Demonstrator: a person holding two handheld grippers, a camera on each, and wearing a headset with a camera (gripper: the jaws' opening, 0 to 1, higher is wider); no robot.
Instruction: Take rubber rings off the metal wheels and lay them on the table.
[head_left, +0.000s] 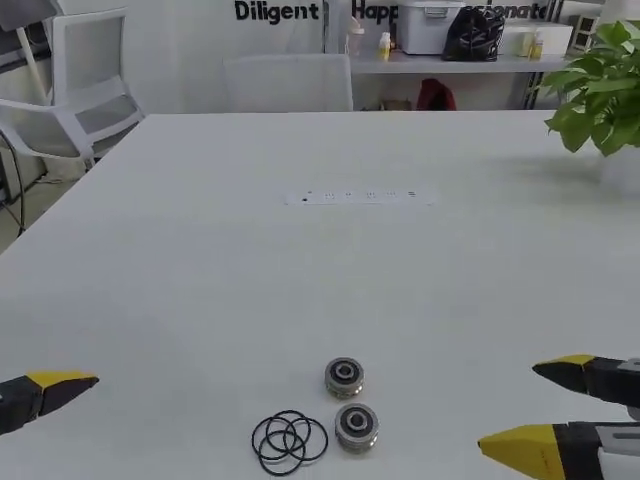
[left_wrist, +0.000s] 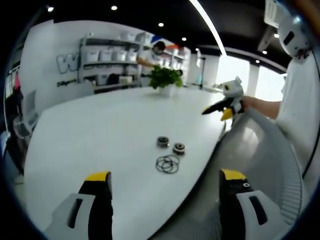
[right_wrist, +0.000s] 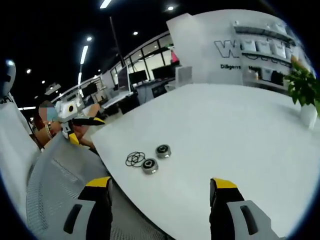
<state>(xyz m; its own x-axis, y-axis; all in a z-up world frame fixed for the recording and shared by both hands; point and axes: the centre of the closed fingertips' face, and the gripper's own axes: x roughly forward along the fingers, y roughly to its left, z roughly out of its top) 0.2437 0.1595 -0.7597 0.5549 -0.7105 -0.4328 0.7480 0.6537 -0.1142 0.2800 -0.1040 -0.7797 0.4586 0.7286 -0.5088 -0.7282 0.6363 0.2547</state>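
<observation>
Two metal wheels (head_left: 344, 376) (head_left: 356, 426) lie flat, side by side, near the table's front edge. A loose pile of thin black rubber rings (head_left: 289, 438) lies on the table just left of the nearer wheel. My left gripper (head_left: 45, 392) hovers at the lower left, well clear of them. My right gripper (head_left: 515, 405) is open at the lower right. In the left gripper view the wheels (left_wrist: 163, 141) (left_wrist: 178, 148) and rings (left_wrist: 167, 164) lie ahead of the open, empty left gripper (left_wrist: 165, 176). The open right gripper (right_wrist: 161, 183) faces the wheels (right_wrist: 162, 150) (right_wrist: 149, 165) and rings (right_wrist: 135, 158).
A flush socket strip (head_left: 360, 196) sits in the middle of the white table (head_left: 200, 250). A potted plant (head_left: 600, 90) stands at the far right edge. Office chairs (head_left: 85, 90) and a shelf stand beyond the far side. A grey mesh chair (right_wrist: 55, 185) is below the front edge.
</observation>
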